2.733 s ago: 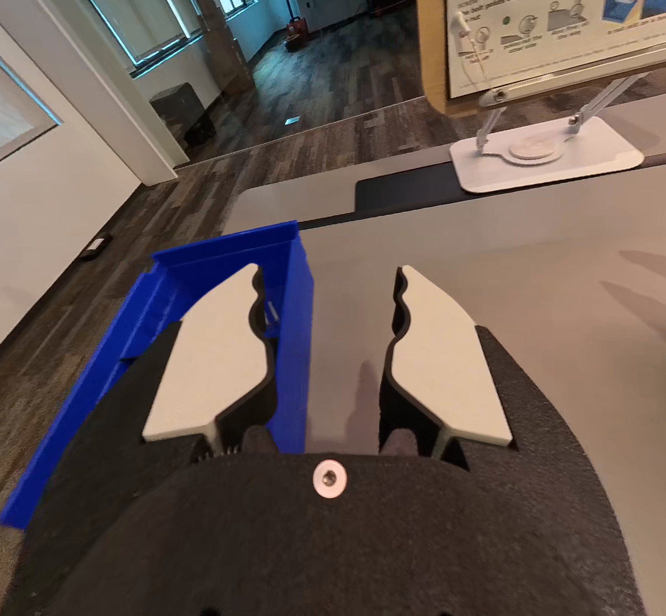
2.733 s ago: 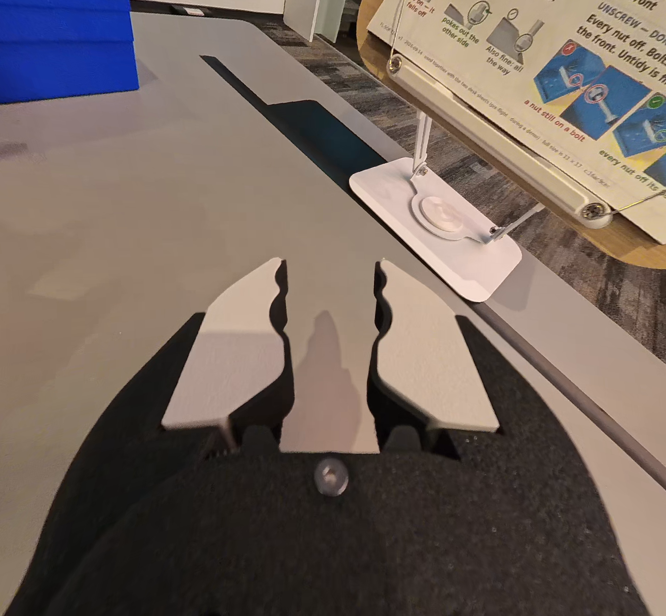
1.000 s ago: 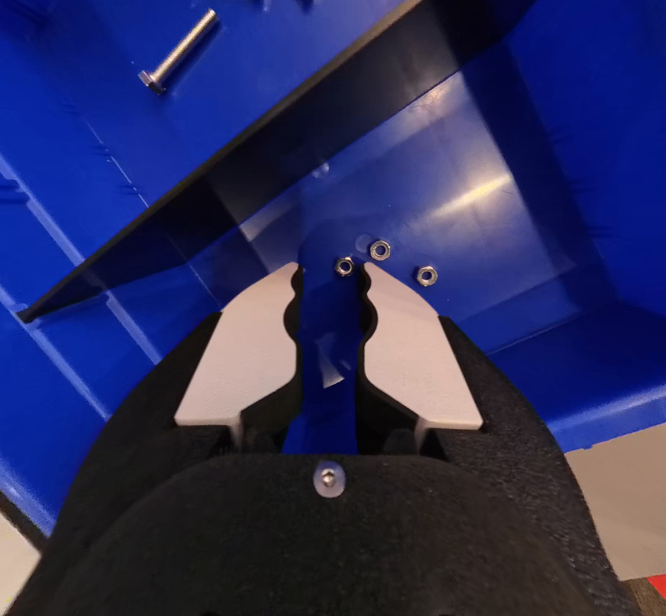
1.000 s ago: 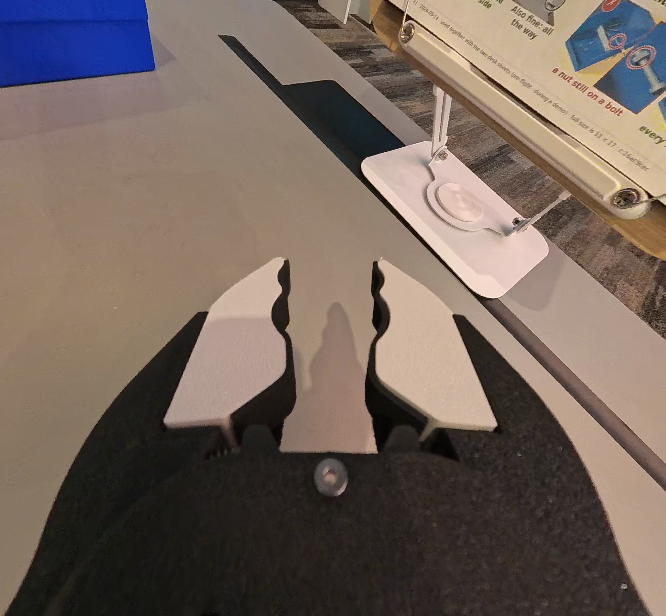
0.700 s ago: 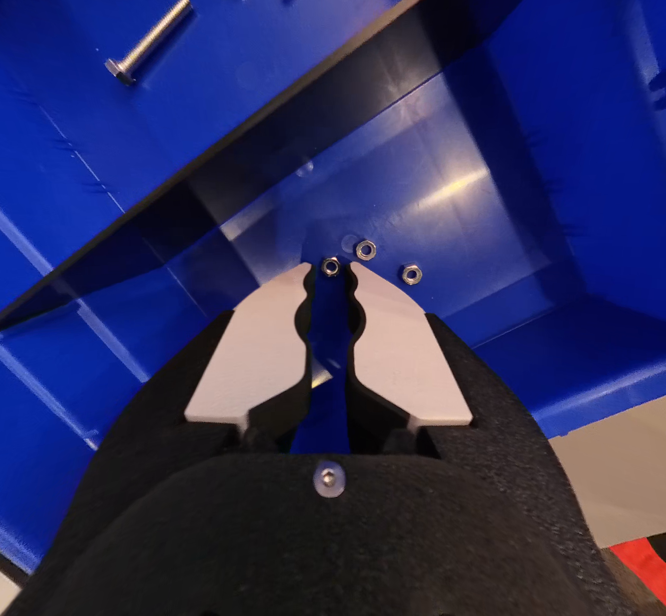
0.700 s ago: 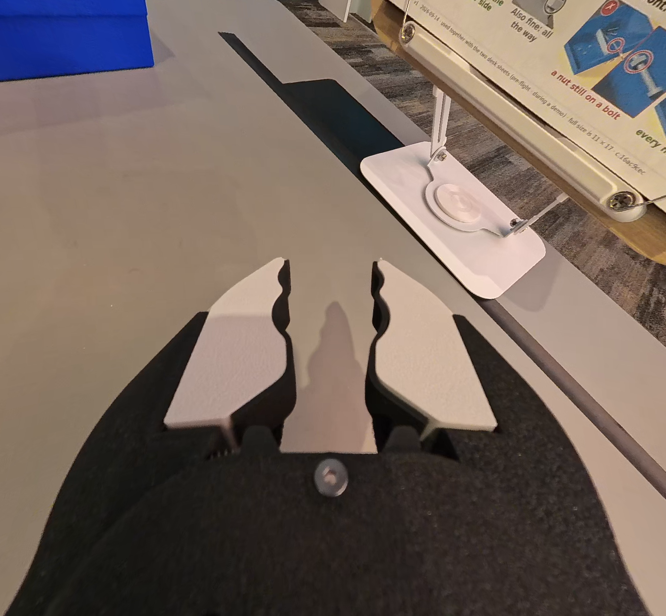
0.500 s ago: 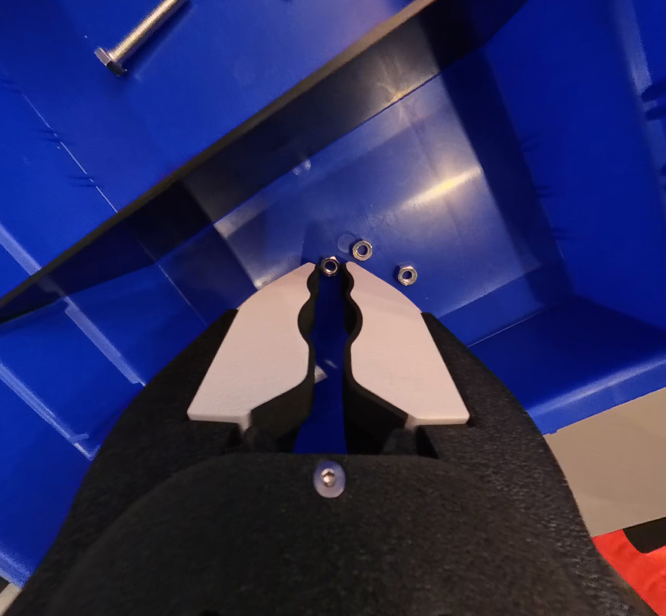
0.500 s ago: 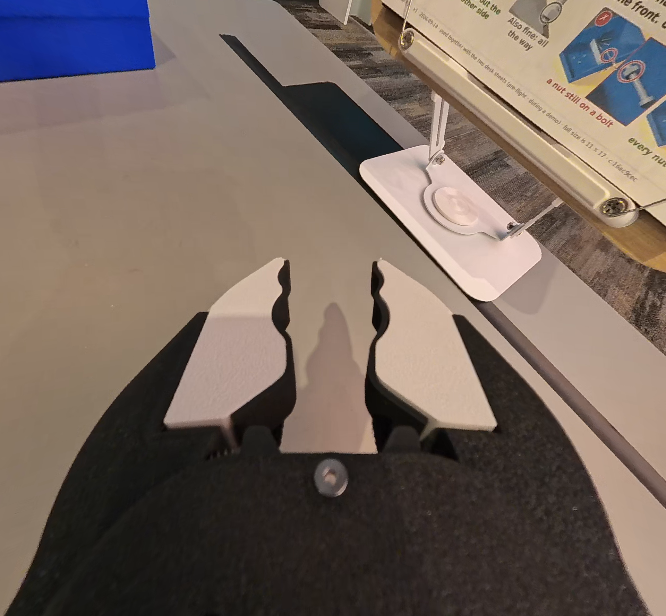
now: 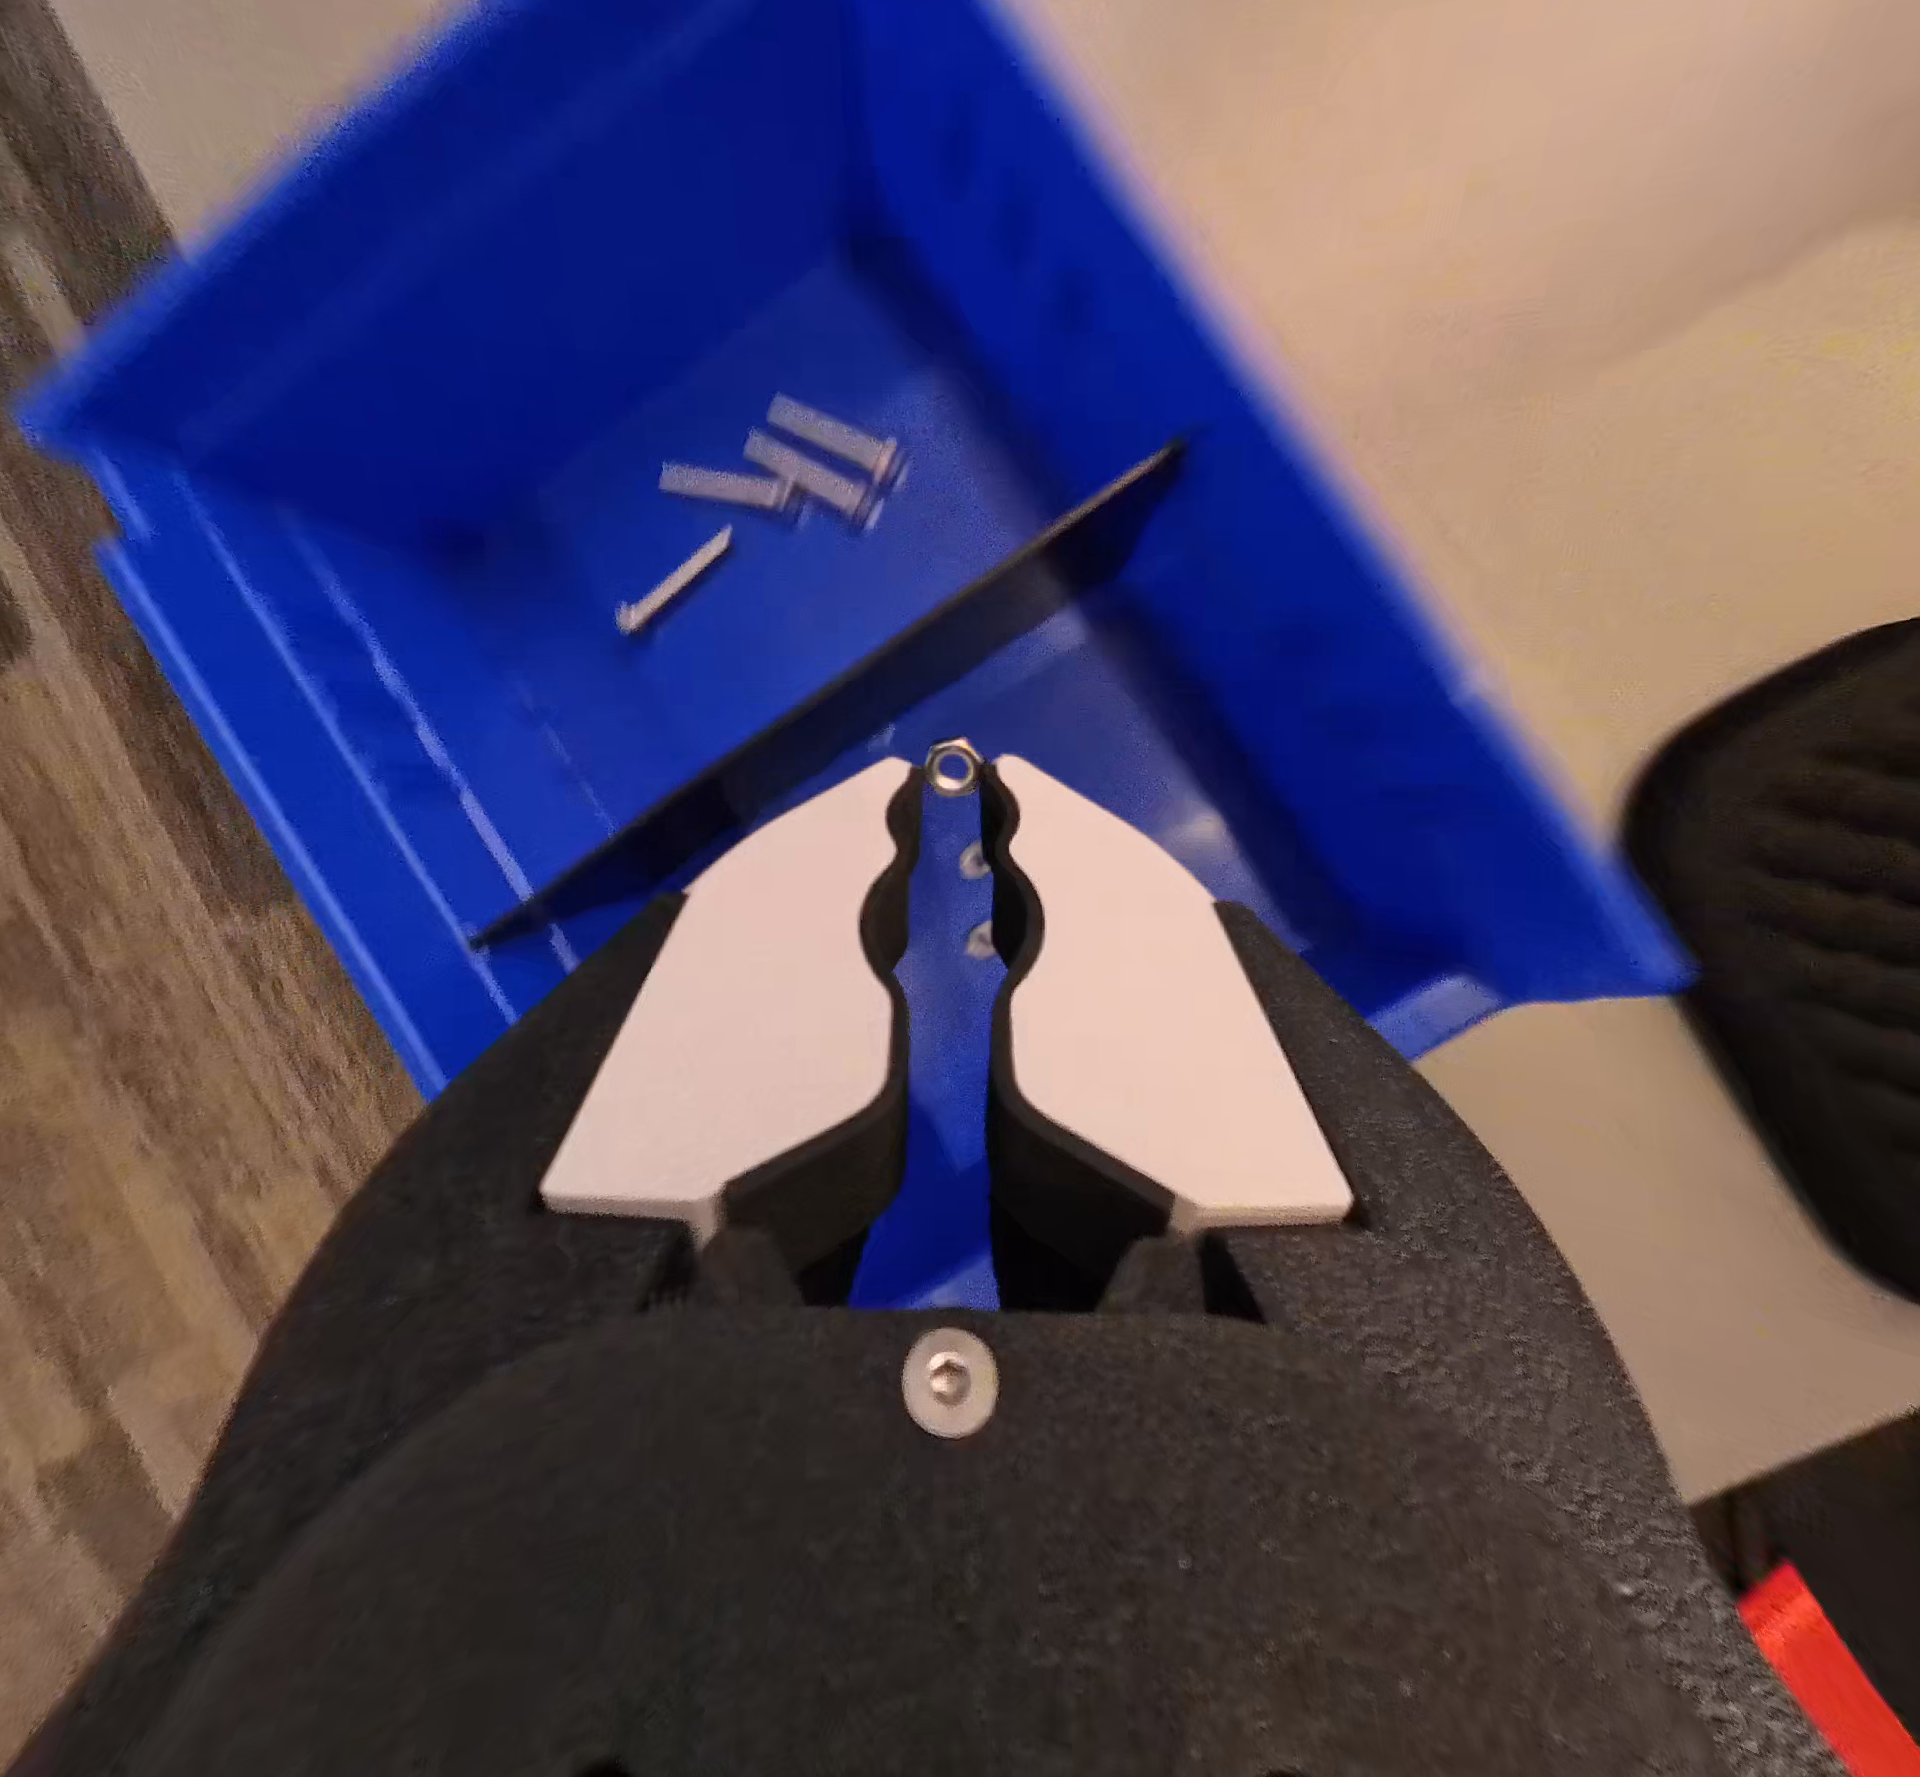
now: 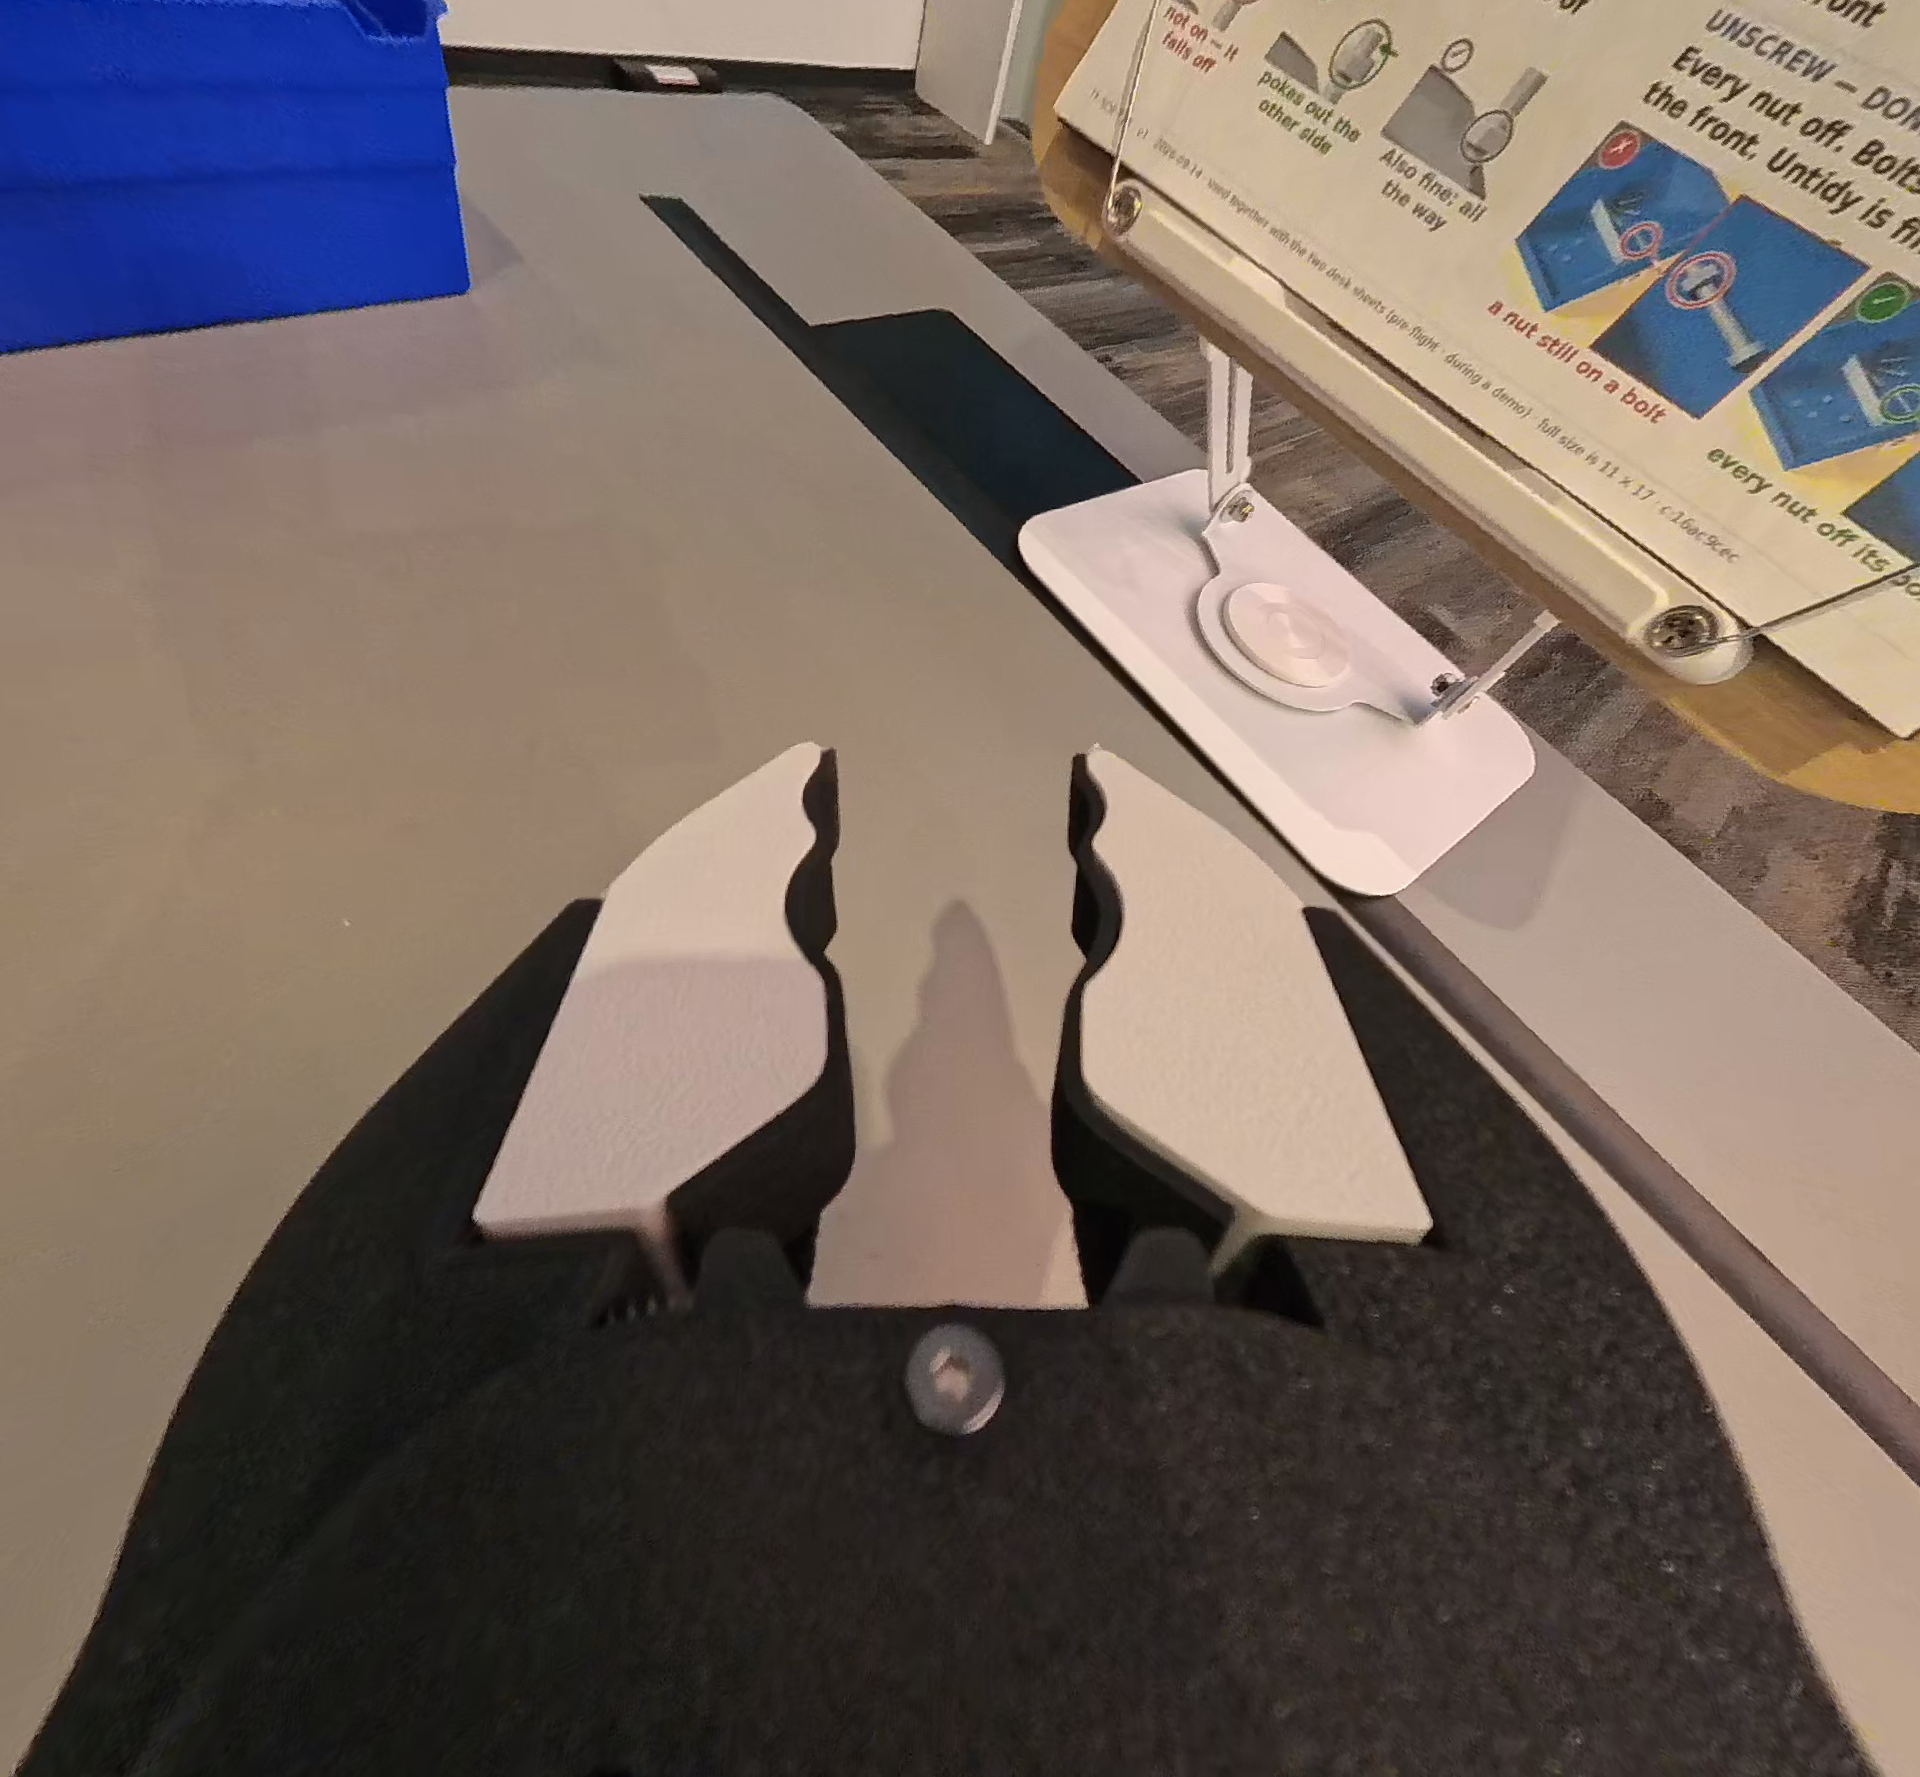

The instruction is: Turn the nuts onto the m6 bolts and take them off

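Left gripper (image 9: 951, 771) has a nut (image 9: 950, 773) pinched at its tips and lifted above the blue bin (image 9: 1226, 439).

Half a second ago we had these tips down on the bin floor closing round that nut; now the view is pulled back and blurred, so we read the nut as picked, held face-on to the camera. Two nuts (image 9: 975, 901) stay on the floor of the near compartment, seen through the gap between the fingers, and the bolts (image 9: 790, 480) lie loose beyond the black divider (image 9: 831, 688). Right gripper (image 10: 951, 761) is unchanged (parked low over the grey table (image 10: 416, 584), jaws apart, empty), beside the white stand (image 10: 1351, 792) of the instruction sheet (image 10: 1558, 117). Next we likely need a bolt in the right gripper; threading not yet started.
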### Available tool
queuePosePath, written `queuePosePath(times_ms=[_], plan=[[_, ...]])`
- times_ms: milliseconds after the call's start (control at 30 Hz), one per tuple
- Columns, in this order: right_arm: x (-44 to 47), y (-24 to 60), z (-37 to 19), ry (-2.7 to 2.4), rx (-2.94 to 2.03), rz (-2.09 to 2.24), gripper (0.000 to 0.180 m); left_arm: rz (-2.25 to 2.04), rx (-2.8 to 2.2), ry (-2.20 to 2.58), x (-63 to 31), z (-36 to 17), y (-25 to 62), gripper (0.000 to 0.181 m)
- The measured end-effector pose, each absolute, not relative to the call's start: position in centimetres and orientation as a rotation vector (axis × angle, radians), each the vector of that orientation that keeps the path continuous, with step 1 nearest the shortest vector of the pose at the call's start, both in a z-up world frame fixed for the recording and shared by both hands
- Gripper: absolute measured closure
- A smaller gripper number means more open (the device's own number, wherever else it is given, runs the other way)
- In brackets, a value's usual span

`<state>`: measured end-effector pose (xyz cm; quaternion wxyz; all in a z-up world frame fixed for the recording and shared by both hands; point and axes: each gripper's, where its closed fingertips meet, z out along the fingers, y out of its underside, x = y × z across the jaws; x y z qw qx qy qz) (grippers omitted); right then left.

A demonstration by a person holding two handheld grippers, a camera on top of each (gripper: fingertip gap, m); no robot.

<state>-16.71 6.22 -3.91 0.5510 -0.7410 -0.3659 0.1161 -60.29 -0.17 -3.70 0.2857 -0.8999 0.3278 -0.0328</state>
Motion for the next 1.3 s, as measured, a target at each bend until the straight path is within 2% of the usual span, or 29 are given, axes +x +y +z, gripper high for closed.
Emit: queuePosePath(times_ms=[100, 167, 300, 433, 767, 1133, 1167, 1233, 1300], plan=[[-16.4, 6.2, -3.2, -0.854, -1.74, 0.276, 0.138, -0.156, -2.262, 1.034, -52.7, 0.6, -0.6, 0.171], [-16.0, 6.2, -2.8, -0.849, -1.735, 0.268, 0.138, -0.211, -2.18, 1.172, -46.3, 1.2, -1.4, 0.17], [-14.5, 6.3, -2.1, -0.833, -1.738, 0.231, 0.138, -0.306, -2.115, 1.417, -35.0, -3.0, -2.5, 0.171], [-12.4, 6.5, -1.4, -0.802, -1.743, 0.196, 0.138, -0.308, -2.158, 1.538, -29.4, -8.7, -1.8, 0.171], [-10.0, 7.2, -1.5, -0.751, -1.773, 0.202, 0.138, -0.238, -2.186, 1.742, -24.2, -14.0, -1.7, 0.171], [-9.6, 7.4, -1.8, -0.734, -1.784, 0.222, 0.138, -0.212, -2.19, 1.826, -23.0, -15.6, -1.7, 0.17], [-9.5, 7.4, -1.9, -0.734, -1.786, 0.222, 0.138, -0.221, -2.195, 1.817, -23.0, -15.6, -1.7, 0.168], [-9.4, 7.4, -2.0, -0.733, -1.79, 0.224, 0.138, -0.247, -2.2, 1.783, -22.9, -15.2, -1.4, 0.148], [-9.3, 7.3, -2.1, -0.731, -1.79, 0.226, 0.138, -0.3, -2.179, 1.7, -22.8, -13.4, -0.9, 0.146]])
